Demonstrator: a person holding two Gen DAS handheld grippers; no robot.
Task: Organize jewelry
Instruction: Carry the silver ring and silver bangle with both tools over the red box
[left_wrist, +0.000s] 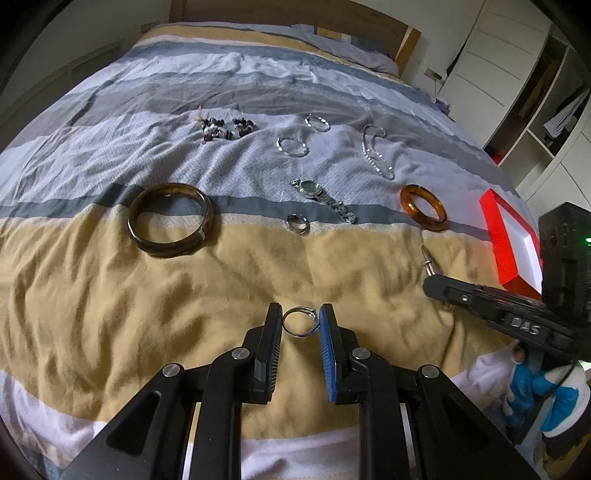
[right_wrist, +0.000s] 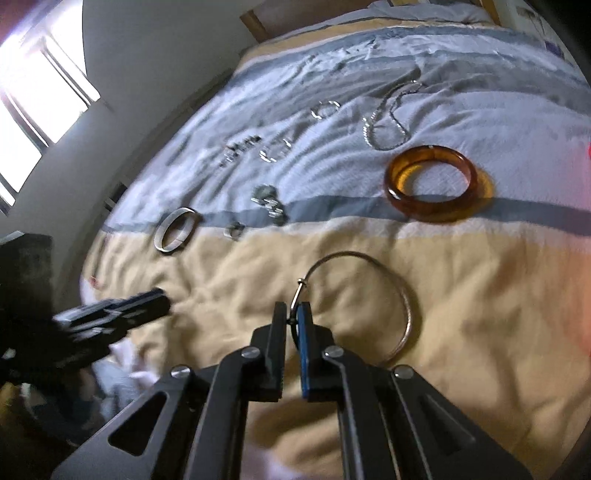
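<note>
Covering the bed, a striped quilt (left_wrist: 184, 288) holds jewelry.

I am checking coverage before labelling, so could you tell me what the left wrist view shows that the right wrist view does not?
Only the left wrist view shows the small silver ring between the left gripper pads, and the red box. Only the right wrist view shows the whole thin silver bangle, its clasp end pinched in the right gripper. Both show the amber bangle, the silver watch and the striped bedspread.
</note>
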